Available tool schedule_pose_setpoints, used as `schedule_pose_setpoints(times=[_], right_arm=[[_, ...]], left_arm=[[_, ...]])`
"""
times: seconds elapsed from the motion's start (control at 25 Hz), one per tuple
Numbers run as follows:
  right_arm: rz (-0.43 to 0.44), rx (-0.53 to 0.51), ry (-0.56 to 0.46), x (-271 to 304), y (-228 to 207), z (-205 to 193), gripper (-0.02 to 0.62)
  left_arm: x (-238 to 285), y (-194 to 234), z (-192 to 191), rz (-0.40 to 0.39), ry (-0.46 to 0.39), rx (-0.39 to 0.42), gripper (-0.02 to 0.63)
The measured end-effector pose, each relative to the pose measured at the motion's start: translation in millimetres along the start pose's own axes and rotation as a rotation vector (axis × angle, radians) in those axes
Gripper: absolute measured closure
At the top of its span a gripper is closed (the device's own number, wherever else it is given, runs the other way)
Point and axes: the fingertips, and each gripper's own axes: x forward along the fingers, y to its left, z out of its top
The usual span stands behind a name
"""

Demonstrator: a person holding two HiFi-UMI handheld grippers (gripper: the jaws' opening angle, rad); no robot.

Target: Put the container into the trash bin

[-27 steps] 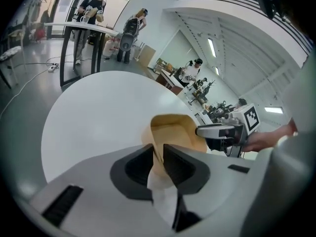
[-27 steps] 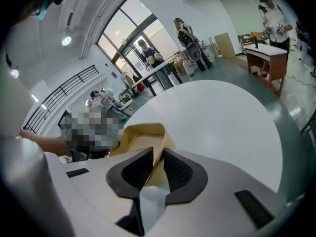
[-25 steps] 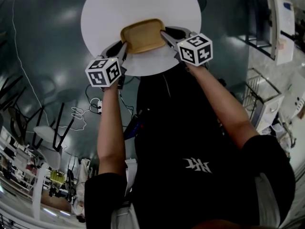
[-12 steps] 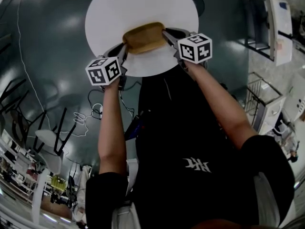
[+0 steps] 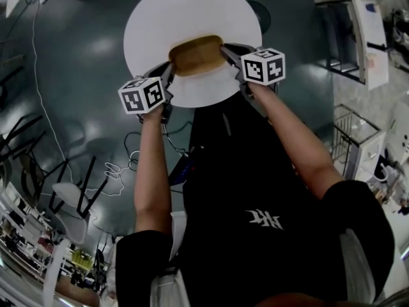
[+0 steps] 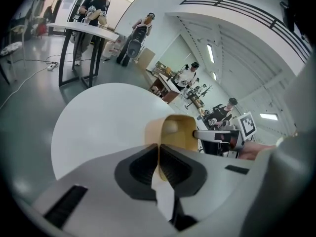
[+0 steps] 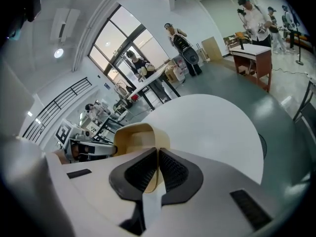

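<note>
Tan and shallow, the container [image 5: 197, 55] is over the round white table [image 5: 192, 8], with the left gripper [image 5: 169, 71] and right gripper [image 5: 226, 50] closing on opposite rims. It looks like the pick-up step. Next it needs carrying level to a trash bin, which is nowhere in sight.

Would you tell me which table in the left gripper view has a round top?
The white table below the tan container; the far table at upper left has a long narrow top on dark legs.
</note>
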Motion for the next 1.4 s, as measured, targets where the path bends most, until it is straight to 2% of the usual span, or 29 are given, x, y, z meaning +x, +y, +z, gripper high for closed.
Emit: schedule_pose_setpoints(times=[0.36,0.52,0.88,1.12,1.4], right_arm=[[-0.001,-0.032,-0.074,-38.5,7.6,34.1,0.549],[0.009,-0.042,-0.108,-56.3,-6.8,58.8,0.549],[0.035,-0.047,-0.133,-106.4,-80.1,103.6,0.549],[0.019,-0.028,-0.120,-145.4,-156.6,115.0,0.549],[-0.022,-0.005,-0.097,-176.5,-229.3,115.4,0.550]], left_arm=[[-10.9,-34.9,32.1,-0.025,-0.036,0.066,0.591],[-1.6,-59.3,57.1,-0.021,-0.050,0.101,0.591],[57.6,-130.1,94.9,0.005,-0.054,0.135,0.589],[123.8,-184.9,100.9,-0.014,-0.041,0.113,0.589],[192.5,-224.2,95.6,-0.031,-0.006,0.086,0.589]])
